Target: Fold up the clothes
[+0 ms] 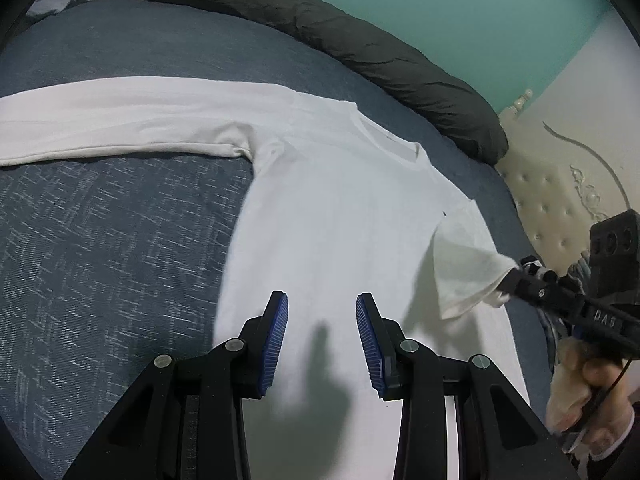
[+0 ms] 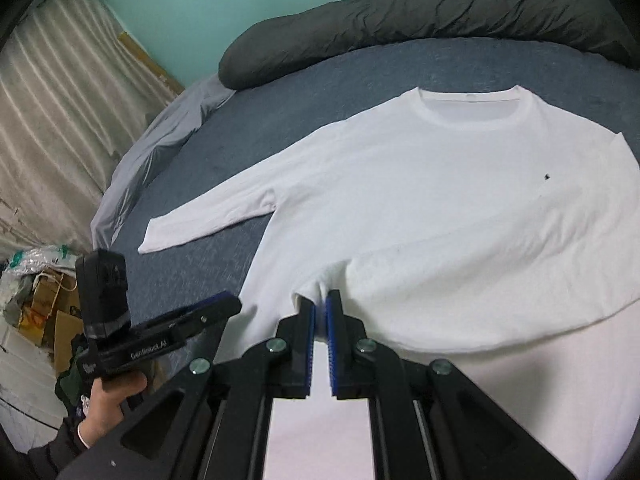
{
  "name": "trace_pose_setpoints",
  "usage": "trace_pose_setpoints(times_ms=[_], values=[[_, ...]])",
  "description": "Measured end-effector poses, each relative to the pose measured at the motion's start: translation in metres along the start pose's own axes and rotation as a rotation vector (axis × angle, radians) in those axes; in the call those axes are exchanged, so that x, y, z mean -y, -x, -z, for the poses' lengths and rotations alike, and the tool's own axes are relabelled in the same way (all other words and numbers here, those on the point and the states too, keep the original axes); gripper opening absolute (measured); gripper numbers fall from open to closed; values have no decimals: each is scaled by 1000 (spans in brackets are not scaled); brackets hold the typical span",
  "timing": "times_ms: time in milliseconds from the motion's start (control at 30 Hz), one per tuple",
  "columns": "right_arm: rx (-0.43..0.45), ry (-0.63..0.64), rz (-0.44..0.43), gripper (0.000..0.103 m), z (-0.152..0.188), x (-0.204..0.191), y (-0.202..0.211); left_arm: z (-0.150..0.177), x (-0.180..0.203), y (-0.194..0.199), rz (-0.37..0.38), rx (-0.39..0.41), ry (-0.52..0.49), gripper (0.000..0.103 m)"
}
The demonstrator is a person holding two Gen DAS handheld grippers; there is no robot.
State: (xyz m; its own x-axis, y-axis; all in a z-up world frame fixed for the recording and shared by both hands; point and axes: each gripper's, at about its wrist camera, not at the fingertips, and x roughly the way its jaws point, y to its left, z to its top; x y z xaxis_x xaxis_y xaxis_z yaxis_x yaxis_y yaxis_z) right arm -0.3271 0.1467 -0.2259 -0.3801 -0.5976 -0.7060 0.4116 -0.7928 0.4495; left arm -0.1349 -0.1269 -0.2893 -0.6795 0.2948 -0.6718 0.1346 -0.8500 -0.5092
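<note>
White long-sleeved shirt point(image 2: 460, 208): lies front up on blue bedspread point(image 1: 100, 240), collar toward dark bolster point(image 2: 400, 12). Left sleeve point(image 1: 120, 120): spread flat, long axis running out sideways from the body, well apart from either claw. Left gripper point(image 1: 322, 344): released, empty, hovering over the hem, nearer that sleeve. Right gripper point(image 2: 321, 304): clenched on the right sleeve's cuff point(image 1: 472, 280), drawn across the chest.
</note>
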Motion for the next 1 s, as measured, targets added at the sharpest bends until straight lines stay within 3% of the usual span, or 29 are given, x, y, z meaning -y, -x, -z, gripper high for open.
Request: trace_pose_setpoints(times_ms=[400,667,900,1000], values=[[-117,11,23,6,47,9,-27,0,16,-21,37,-74,-56,39],[-162,-41,67,9,81,31,-18,7,41,-45,83,-154,-130,39],[-174,-95,36,26,96,45,-1,18,56,-65,107,-225,-165,39],[-186,-98,20,28,96,46,-1,19,57,-68,113,-238,-166,39]])
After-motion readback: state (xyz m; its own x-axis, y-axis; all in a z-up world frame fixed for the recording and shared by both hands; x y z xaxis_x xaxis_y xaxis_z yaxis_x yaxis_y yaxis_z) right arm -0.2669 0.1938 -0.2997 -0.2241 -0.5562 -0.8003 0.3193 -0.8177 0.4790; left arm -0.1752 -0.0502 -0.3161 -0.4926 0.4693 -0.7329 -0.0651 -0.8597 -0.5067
